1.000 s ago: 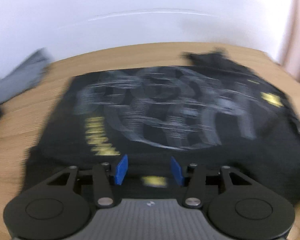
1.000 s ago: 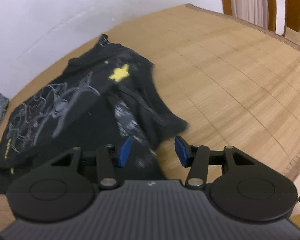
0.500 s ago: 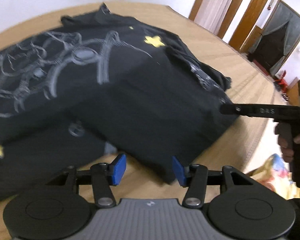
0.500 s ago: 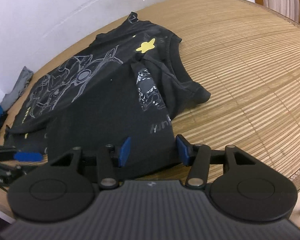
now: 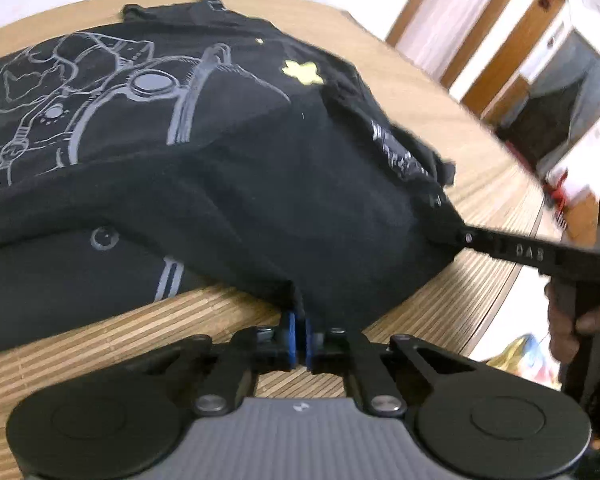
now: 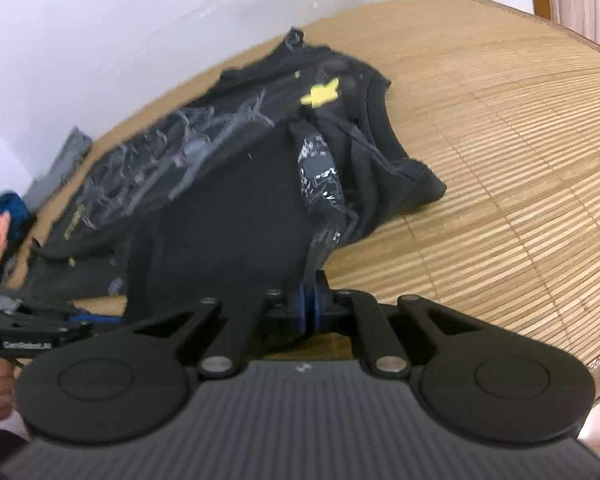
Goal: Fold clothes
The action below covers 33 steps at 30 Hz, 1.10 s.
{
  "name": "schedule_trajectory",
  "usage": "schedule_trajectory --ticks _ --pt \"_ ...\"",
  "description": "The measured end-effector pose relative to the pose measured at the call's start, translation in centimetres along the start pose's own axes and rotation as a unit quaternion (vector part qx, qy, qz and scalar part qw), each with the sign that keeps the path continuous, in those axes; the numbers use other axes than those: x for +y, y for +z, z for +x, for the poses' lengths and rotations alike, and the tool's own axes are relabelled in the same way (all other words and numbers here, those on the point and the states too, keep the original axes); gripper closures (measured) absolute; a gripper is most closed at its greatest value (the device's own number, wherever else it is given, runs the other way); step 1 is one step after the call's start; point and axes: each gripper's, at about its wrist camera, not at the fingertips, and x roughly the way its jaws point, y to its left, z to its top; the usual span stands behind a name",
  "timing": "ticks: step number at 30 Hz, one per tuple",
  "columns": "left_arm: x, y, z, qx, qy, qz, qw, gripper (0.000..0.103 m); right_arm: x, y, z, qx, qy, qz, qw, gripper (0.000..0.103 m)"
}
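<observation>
White wall and a bamboo-slat counter (image 6: 500, 160) fill the background, with wooden door frames at 2 o'clock in the left wrist view. On the counter lies the black T-shirt (image 5: 260, 168), printed with grey line drawings and a small yellow star (image 5: 302, 72); it is already partly doubled over, with the near flap lifted off the slats.

Both tools hold this near edge. The left gripper (image 5: 299, 338) has its blue fingers pressed together on a pinch of the hem at 6 o'clock of its view. The right gripper (image 6: 309, 307) is likewise clamped on the cloth edge, near a strip with white print (image 6: 320, 172).

To do the fold well, I judge that both hands should rise together and keep the edge stretched between them, then carry it toward 12 o'clock, over the printed part, and lay it flat before letting go. The cotton looks soft and limp, so a slack edge will wrinkle. At 9 o'clock of the right view lie a grey cloth (image 6: 60, 164) and a blue garment (image 6: 10, 208).
</observation>
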Motion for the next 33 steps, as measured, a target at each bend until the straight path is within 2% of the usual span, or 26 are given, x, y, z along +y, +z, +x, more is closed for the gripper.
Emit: schedule_trajectory --ticks 5,9,15,20,23,26,30,33 --pt "0.4 2.8 -2.8 -0.061 -0.010 -0.006 0.9980 0.099 0.3 3.4 -1.6 -0.038 0.069 0.053 0.995 0.097" --pt "1.8 7.0 -4.0 -0.115 0.023 0.009 0.9931 0.099 1.4 8.1 -0.6 -0.073 0.113 0.057 0.989 0.097" --pt "4.9 14.6 -2.5 -0.160 0.079 0.024 0.9836 0.099 4.2 16.0 5.3 -0.110 0.116 0.014 0.987 0.097" --pt "8.0 19.5 0.7 -0.157 0.111 0.004 0.9813 0.099 6.3 20.3 11.8 -0.115 0.102 -0.004 0.988 0.097" --pt "9.5 20.5 2.8 -0.142 0.129 -0.003 0.9815 0.099 7.1 21.2 15.0 -0.099 0.083 -0.022 0.991 0.097" --pt "10.6 20.3 4.0 -0.130 0.145 -0.008 0.9808 0.099 7.0 20.8 16.3 -0.081 0.069 -0.044 0.993 0.096" --pt "11.5 18.7 4.1 -0.117 0.138 -0.024 0.9831 0.098 6.5 19.2 15.7 -0.064 0.063 -0.042 0.995 0.096" --pt "10.6 16.8 3.3 -0.117 0.138 -0.011 0.9834 0.097 6.3 16.6 12.9 -0.073 0.061 -0.038 0.995 0.096"
